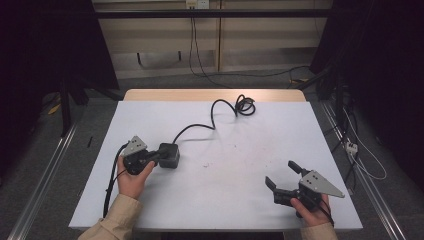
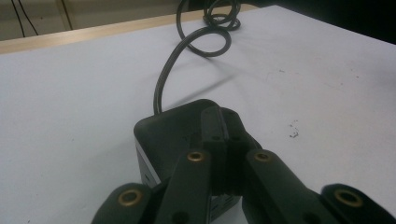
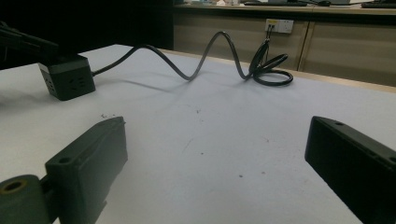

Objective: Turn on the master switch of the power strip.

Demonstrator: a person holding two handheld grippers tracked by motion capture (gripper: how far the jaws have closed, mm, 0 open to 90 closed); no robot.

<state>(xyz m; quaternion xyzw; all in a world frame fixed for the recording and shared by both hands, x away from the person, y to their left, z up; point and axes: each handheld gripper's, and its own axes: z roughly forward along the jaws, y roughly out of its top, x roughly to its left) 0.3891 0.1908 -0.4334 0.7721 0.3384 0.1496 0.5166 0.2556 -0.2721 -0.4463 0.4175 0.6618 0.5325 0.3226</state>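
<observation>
Left tongs (image 1: 159, 156) sat pressed together over the black cube (image 1: 169, 155) at centre left – right tongs (image 1: 281, 176), lower right, were spread above the white surface (image 1: 235, 150).

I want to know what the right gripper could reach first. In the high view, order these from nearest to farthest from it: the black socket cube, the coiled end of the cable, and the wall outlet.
1. Black socket cube: left part of the table, at the left gripper, across from the right gripper.
2. Coiled cable end: far edge of the table.
3. Wall outlet: on the back wall, beyond the table.
</observation>
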